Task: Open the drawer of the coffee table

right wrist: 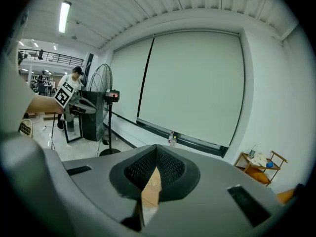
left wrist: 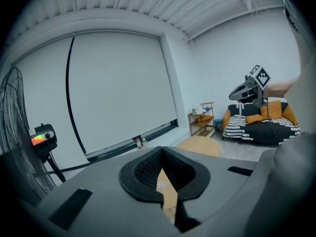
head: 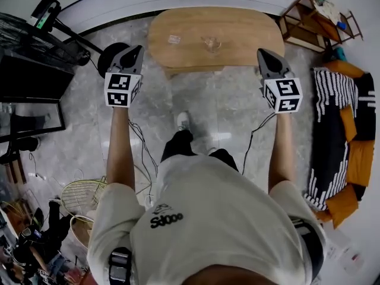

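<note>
The oval wooden coffee table (head: 237,31) stands ahead of me on the grey floor, with a glass (head: 211,43) and a small flat item (head: 174,39) on top. Only a shadowed strip under its near edge (head: 193,70) shows, and I cannot make out the drawer front there. My left gripper (head: 133,51) hangs in the air short of the table's left end, jaws shut and empty. My right gripper (head: 263,54) is level with it off the table's right end, also shut and empty. In each gripper view the closed jaws (left wrist: 161,149) (right wrist: 157,147) leave a thin slit showing table wood.
A standing fan's base (head: 113,55) and a black cabinet (head: 29,70) are at the left. A striped sofa with orange cushions (head: 344,135) lines the right wall, with a wooden shelf (head: 317,19) beyond it. Cables (head: 142,153) trail on the floor by my foot (head: 183,122).
</note>
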Tool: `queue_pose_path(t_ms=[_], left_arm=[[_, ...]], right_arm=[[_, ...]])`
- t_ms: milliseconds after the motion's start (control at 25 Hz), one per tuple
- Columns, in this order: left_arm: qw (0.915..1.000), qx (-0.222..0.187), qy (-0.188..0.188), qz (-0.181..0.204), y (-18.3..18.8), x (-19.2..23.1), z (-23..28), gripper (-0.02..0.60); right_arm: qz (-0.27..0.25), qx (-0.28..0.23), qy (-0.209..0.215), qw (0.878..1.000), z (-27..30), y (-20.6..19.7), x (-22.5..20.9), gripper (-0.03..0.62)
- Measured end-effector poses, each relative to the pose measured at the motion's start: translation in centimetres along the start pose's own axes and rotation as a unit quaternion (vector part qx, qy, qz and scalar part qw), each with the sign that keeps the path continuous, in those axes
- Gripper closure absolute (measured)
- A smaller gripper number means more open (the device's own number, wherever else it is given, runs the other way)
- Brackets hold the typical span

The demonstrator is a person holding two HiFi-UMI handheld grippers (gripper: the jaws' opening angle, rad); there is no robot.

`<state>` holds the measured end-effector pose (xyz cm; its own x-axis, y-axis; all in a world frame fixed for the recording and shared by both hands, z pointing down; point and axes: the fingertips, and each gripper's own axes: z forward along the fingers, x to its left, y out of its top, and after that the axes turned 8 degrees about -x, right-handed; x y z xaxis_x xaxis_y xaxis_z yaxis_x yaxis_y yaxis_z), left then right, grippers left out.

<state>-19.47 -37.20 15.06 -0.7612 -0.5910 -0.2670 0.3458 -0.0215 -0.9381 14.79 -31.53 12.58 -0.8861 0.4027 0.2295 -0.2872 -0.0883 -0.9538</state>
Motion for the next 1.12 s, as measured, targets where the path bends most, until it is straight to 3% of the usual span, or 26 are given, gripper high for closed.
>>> queue_pose_path(t_ms=[240,440,800,1120], left_arm=[[0.9999,0.006,0.012,-0.008,-6.1,-1.7,1.6,0.563],[0.9999,0.007,0.011,0.002,-11.3,-4.1,3.4,0.563],[0.9998,0.006,0.004,0.019,-20.1,-6.4,6.6,0.563],[0.9999,-0.016,0.006,-0.001,-30.3,-8.9,9.2,0.563]], right_arm=[[-0.03,0.0,0.008,1.0,1.2,-5.0,-0.3,0.588],[-0.045,-0.014,-0.008,0.999,1.6,-10.5,-1.2,0.588],[-0.031,-0.028,-0.011,0.999,4.6,-20.9,0.1,0.588],[-0.001,-0.035,0.0,0.999,6.6,-31.8,2.4,0.588]])
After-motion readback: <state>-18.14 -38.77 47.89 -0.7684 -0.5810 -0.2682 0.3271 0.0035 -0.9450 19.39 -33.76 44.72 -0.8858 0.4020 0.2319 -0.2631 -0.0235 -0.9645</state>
